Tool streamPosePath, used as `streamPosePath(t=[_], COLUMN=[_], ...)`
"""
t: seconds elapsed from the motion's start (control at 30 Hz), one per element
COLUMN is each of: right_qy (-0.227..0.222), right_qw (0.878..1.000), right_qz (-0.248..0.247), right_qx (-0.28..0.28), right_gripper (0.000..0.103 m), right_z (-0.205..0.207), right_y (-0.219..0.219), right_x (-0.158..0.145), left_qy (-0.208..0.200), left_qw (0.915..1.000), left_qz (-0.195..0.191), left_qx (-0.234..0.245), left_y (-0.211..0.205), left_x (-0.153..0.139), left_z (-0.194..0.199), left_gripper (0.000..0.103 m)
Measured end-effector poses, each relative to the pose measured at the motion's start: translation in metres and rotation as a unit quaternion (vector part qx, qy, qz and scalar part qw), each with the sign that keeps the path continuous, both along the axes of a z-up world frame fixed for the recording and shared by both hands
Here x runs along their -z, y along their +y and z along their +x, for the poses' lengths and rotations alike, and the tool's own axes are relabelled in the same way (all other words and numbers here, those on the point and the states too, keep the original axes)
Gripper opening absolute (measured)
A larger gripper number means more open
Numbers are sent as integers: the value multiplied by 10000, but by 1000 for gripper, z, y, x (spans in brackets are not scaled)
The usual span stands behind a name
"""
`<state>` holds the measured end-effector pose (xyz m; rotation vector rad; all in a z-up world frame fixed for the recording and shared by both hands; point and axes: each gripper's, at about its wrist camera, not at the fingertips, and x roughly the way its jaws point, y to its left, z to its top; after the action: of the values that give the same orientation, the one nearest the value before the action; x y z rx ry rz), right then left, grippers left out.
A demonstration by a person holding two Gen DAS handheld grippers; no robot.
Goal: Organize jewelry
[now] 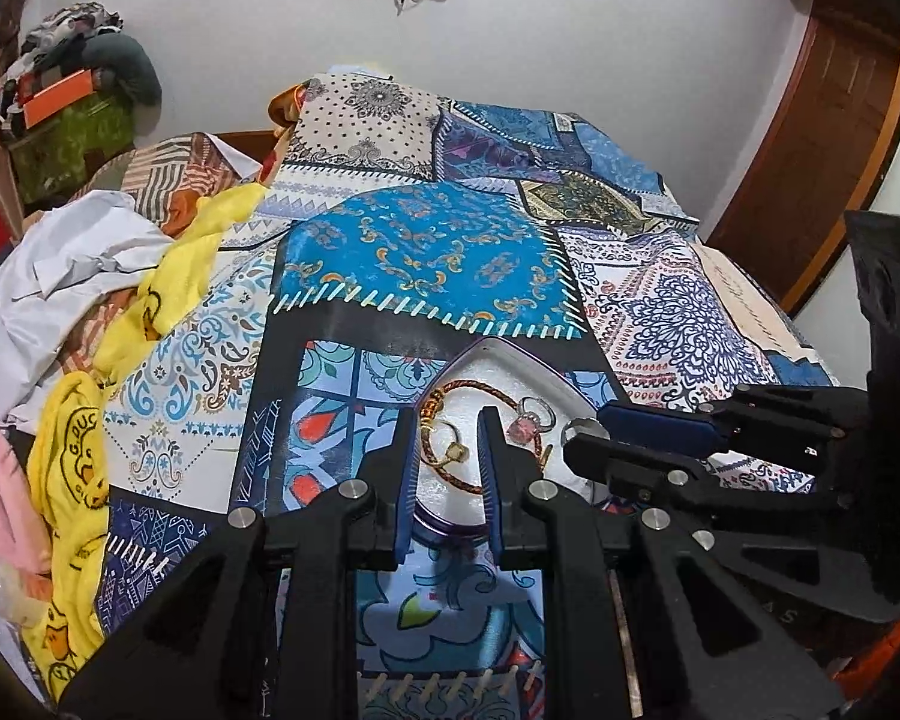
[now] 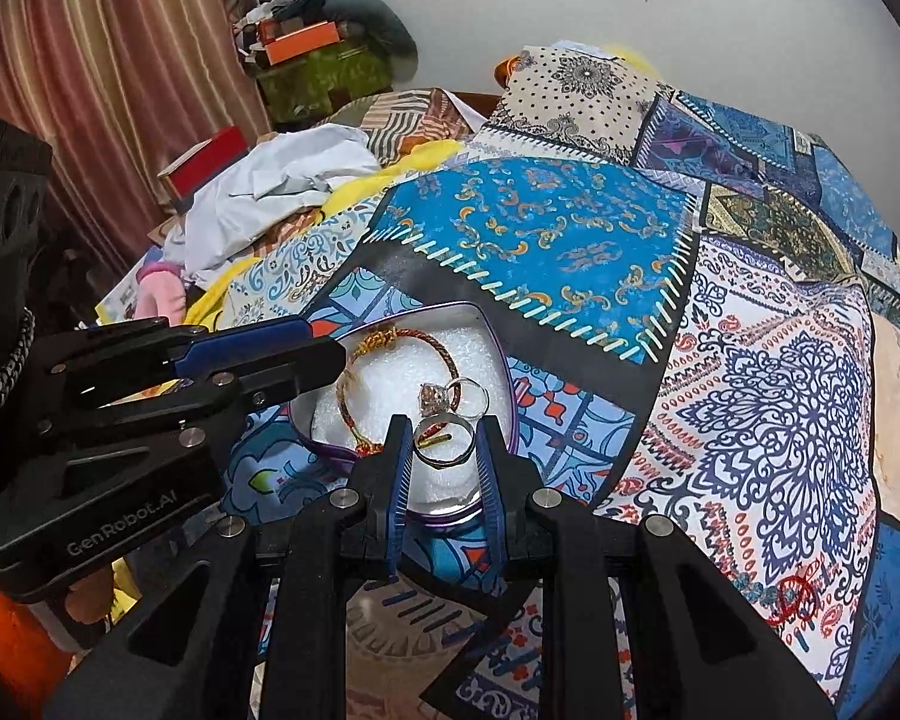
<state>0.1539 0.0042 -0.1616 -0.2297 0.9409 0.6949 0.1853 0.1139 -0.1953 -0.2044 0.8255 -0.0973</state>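
A heart-shaped purple box (image 2: 498,354) with white foam lining lies on the patterned bedspread; it also shows in the left wrist view (image 1: 510,354). Inside lie a braided red-gold bracelet (image 2: 438,348), a pink-stone ring (image 2: 435,396) and a thin silver ring (image 2: 474,396). My right gripper (image 2: 444,441) is shut on a silver ring (image 2: 444,441), held over the box's near part. My left gripper (image 1: 447,429) hovers open over the box, a gold ring (image 1: 453,450) and the bracelet (image 1: 480,387) showing between its fingers. The right gripper (image 1: 582,435) reaches in from the right in the left wrist view.
The patchwork bedspread (image 2: 570,228) covers the bed. Crumpled white, yellow and pink clothes (image 1: 90,276) pile at the left. A wooden door (image 1: 822,138) stands at the right; curtains (image 2: 90,60) and a heap of stacked items (image 2: 312,36) are at the back left.
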Motion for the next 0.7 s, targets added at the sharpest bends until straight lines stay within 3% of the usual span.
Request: streamPosePath(t=[0.2,0.37,0.7], right_qy=[-53,-199,-618], right_qw=[9999,9997,9965], right_qz=[-135,-55,182], right_qx=[-22,125,526], right_gripper=[22,37,37], right_z=[-1,-3,-11], right_y=[1,-7,-41], right_x=[0,-12,-48], left_qy=[-36,-135,-416], left_qw=[9999,9998,9988], left_qz=[17,70,259], left_qx=[-108,-155,-41], left_y=[4,4,-19], left_x=[-7,-19,-50], left_z=[-4,-11,-26], left_gripper=[18,21,27])
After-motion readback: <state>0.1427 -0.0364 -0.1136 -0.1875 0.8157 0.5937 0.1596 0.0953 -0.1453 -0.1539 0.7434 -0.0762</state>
